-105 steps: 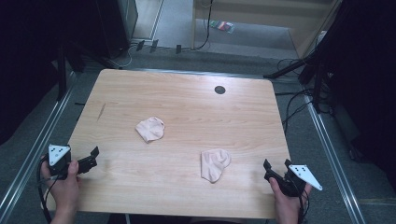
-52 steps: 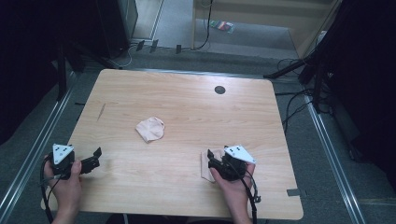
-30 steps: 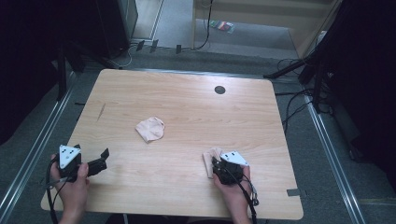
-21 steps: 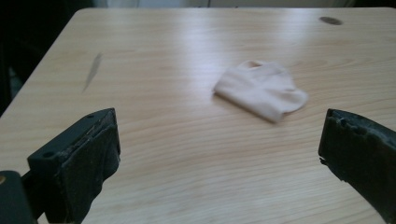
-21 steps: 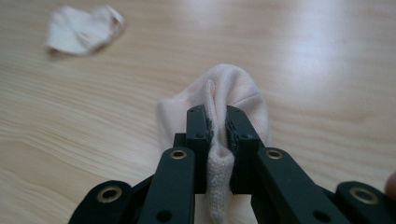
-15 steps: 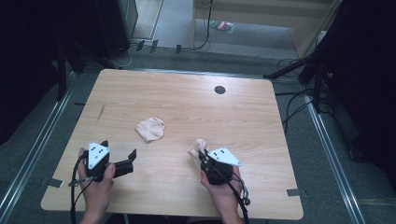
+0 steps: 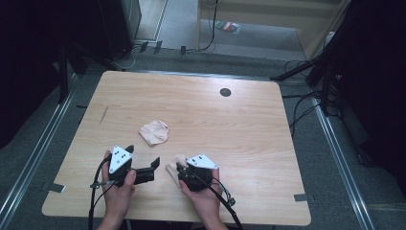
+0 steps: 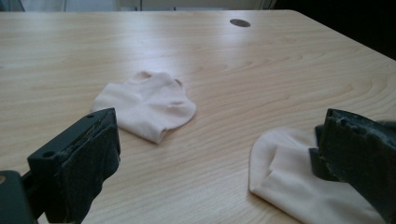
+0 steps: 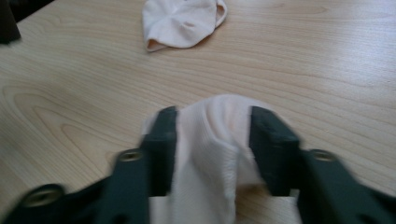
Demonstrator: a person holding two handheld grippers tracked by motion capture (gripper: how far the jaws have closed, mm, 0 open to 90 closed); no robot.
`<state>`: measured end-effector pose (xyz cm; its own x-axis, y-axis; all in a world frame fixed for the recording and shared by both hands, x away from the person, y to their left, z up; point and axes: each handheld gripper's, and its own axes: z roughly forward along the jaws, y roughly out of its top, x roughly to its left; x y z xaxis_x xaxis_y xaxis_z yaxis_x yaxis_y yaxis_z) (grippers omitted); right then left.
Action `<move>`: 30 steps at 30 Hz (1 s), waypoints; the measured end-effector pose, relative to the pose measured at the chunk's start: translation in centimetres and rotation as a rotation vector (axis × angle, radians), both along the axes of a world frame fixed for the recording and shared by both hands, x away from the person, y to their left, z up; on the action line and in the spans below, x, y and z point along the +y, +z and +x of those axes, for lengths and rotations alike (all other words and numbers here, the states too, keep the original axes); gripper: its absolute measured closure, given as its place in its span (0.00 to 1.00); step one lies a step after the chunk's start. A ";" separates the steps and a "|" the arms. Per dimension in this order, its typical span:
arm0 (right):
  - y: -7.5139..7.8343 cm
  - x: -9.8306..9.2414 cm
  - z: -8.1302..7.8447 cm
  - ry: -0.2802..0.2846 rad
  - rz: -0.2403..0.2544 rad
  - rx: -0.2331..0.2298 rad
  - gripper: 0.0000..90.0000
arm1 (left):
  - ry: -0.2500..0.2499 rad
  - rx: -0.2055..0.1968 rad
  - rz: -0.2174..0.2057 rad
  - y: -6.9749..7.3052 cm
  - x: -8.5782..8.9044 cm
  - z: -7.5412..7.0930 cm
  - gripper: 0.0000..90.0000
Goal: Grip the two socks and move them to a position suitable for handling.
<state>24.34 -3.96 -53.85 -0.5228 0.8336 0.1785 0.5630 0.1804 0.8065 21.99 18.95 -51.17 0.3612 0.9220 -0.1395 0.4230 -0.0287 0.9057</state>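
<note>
Right gripper: jaws just reopened partway, near sock bunched between them.
Left gripper: wide, empty, now close beside it.
Far sock: untouched.

On the light wooden table, two items of cloth lie apart. The crumpled pale pink sock rests left of centre. The second pale pink sock lies nearer and slightly to its right, close to the near edge, bunched between the jaws of the right gripper. The left gripper sits just left of that sock, above the table near its near edge. A small dark round hole sits far, right of centre.
</note>
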 end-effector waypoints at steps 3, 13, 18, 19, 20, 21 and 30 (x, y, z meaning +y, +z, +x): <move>1.2 -1.6 -0.2 -0.001 0.038 -0.004 0.53 | -0.010 0.011 0.002 -0.5 0.7 -0.1 0.00; 1.1 -3.4 -1.9 0.089 -0.026 -0.009 0.76 | -0.046 0.057 -0.023 -1.4 0.4 -0.3 0.00; -0.3 -2.3 -1.5 0.011 -0.124 -0.012 0.63 | -0.066 0.057 -0.003 -1.6 -0.1 -0.3 0.00; -0.4 -2.3 -1.4 -0.016 -0.139 -0.014 0.62 | -0.066 0.057 0.000 -1.6 -0.1 -0.3 0.00; -0.4 -2.3 -1.4 -0.016 -0.139 -0.014 0.62 | -0.066 0.057 0.000 -1.6 -0.1 -0.3 0.00; -0.4 -2.3 -1.4 0.007 -0.119 0.003 0.61 | -0.071 0.064 0.002 -1.7 -0.1 -0.2 0.00; -0.6 -1.5 -1.9 0.041 -0.129 -0.034 0.92 | -0.079 0.075 0.014 -1.9 -0.5 -0.2 0.00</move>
<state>22.41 -5.51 -54.49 -0.5611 0.8261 0.0526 0.5255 0.3064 0.7937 21.82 18.44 -53.09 0.4219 0.8931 -0.1561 0.4853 -0.0770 0.8710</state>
